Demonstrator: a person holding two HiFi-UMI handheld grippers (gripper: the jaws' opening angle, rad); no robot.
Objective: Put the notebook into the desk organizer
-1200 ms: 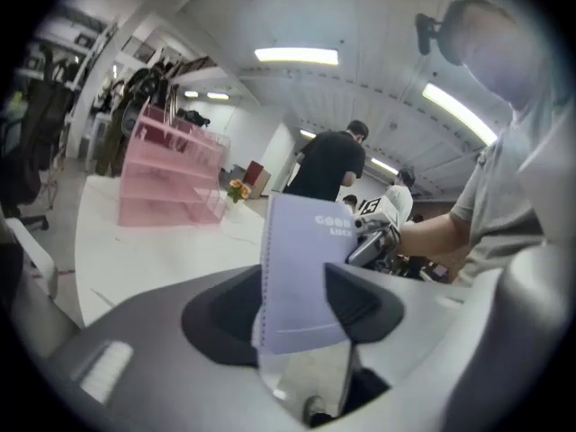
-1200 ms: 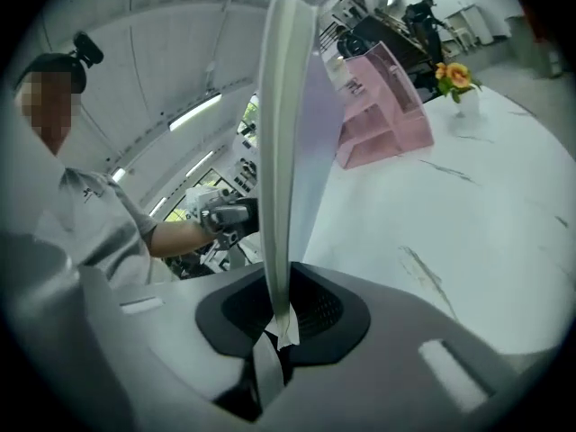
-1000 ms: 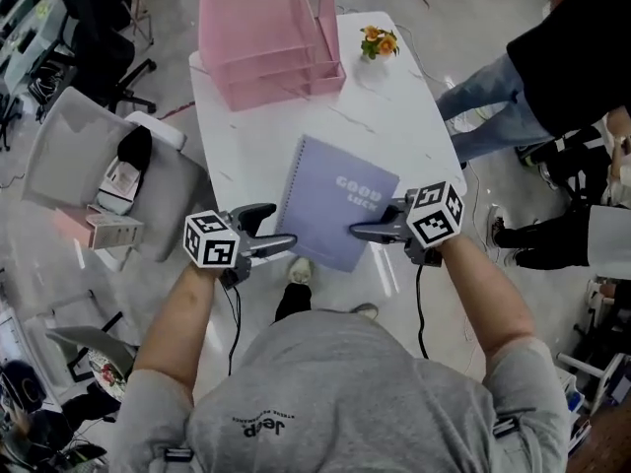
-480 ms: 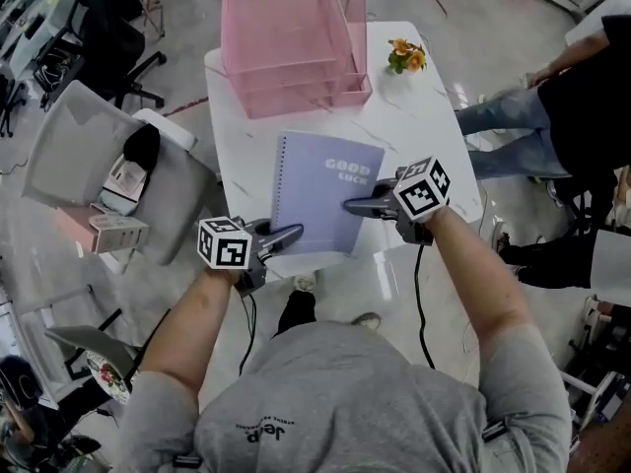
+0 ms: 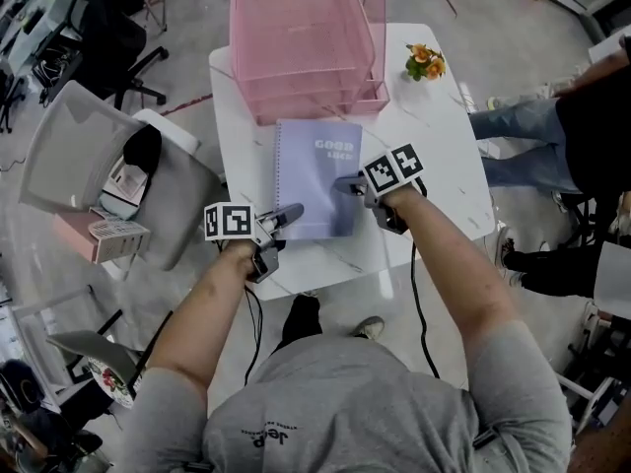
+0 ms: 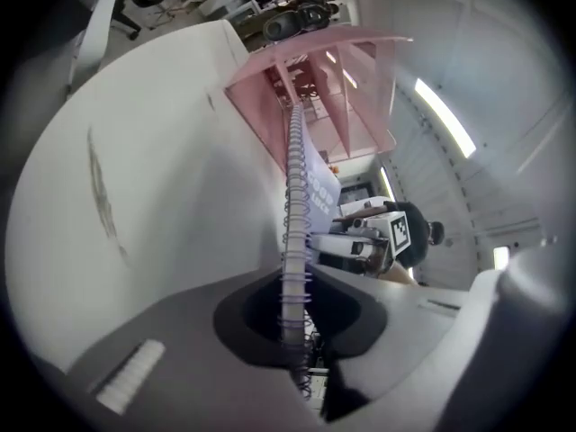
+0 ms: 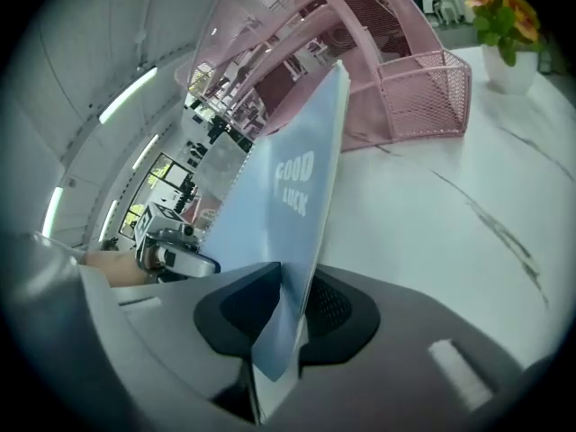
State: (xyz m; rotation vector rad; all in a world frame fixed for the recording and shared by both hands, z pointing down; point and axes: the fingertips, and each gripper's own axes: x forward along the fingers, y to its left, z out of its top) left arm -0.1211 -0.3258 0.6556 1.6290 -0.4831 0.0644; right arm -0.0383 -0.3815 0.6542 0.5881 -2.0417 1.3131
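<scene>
While the head view places the purple notebook (image 5: 317, 170) over the middle of the white table (image 5: 439, 180), its far edge just at the open front of the pink desk organizer (image 5: 296, 92) on the table's far edge, only the gripper views show the grip itself. The left gripper (image 5: 294, 212) has just been closing its jaws and pinches the spiral-bound side near its near corner; the right gripper (image 5: 342, 183) is clamped narrow on the opposite, open side. Flowers (image 5: 426, 62) at the far right corner appear only in the head and right gripper views.
</scene>
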